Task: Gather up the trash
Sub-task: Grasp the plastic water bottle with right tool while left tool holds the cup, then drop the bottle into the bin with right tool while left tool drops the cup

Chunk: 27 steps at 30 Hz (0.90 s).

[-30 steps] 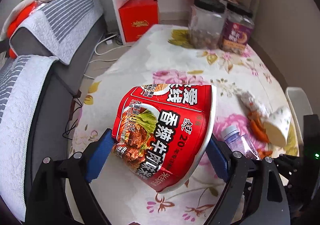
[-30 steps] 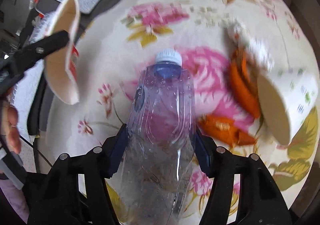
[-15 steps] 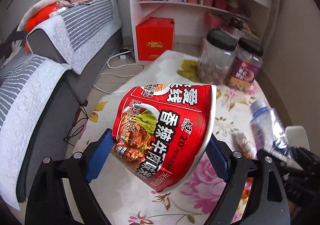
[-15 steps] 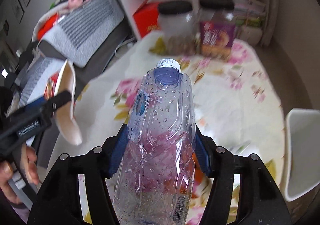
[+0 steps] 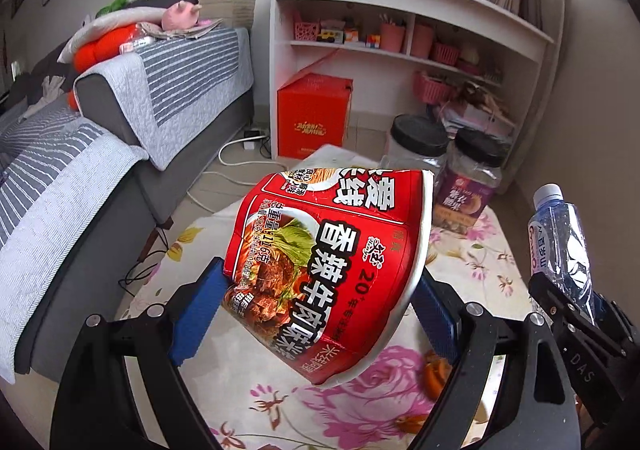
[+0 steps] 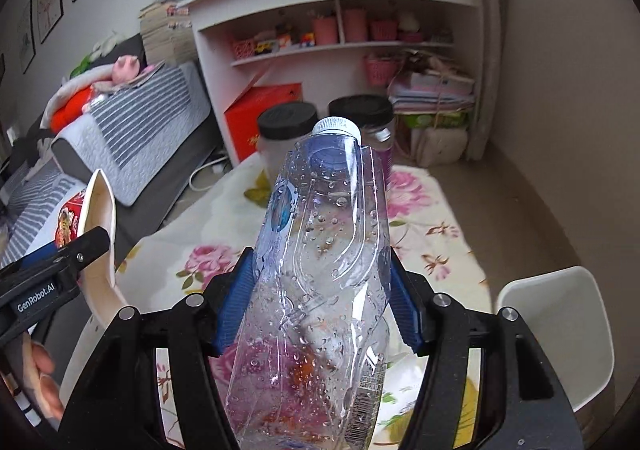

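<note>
- The left gripper (image 5: 320,302) pinches a red noodle cup (image 5: 332,250) between its blue pads; the cup lies sideways in the air above the table (image 5: 480,262), rim toward 3 o'clock.
- The right gripper (image 6: 320,298) pinches a crushed clear bottle (image 6: 324,258), cap toward 12 o'clock.
- In the right wrist view, a white bin (image 6: 560,326) stands at 4 o'clock, just beside the table.
- Two jars (image 5: 440,166) stand at the far end of the table, at 12 o'clock.
- Orange peels (image 5: 436,374) lie on the table under the cup.
</note>
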Tool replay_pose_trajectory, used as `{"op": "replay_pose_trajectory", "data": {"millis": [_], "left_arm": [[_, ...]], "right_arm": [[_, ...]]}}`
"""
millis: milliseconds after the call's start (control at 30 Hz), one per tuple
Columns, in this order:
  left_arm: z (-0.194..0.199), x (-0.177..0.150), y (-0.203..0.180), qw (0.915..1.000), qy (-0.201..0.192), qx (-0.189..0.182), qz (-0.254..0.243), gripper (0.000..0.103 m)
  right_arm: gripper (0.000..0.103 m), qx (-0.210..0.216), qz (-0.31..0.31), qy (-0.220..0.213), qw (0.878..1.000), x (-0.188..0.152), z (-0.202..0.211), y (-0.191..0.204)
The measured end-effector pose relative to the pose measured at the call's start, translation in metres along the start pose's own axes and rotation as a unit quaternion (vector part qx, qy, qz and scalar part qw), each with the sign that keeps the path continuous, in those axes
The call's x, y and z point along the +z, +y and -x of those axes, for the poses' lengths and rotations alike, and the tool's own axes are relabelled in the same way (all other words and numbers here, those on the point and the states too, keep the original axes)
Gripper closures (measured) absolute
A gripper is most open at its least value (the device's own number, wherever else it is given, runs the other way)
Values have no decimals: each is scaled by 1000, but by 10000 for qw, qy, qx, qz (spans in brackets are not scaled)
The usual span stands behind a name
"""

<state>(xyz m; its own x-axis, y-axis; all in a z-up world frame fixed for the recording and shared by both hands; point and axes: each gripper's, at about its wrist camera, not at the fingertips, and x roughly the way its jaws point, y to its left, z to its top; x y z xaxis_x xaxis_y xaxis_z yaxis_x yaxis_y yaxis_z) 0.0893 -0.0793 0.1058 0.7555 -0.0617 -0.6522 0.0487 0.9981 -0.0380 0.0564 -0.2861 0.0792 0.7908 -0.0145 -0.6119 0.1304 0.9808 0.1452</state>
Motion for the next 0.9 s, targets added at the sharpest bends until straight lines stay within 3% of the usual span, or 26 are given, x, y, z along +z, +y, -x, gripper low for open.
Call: {"op": "replay_pose_trajectory", "data": {"millis": [900], "left_arm": [[27, -16, -98, 9970, -189, -570, -488, 18]], "right_arm": [[43, -732, -403, -475, 9954, -1, 56, -92]]}}
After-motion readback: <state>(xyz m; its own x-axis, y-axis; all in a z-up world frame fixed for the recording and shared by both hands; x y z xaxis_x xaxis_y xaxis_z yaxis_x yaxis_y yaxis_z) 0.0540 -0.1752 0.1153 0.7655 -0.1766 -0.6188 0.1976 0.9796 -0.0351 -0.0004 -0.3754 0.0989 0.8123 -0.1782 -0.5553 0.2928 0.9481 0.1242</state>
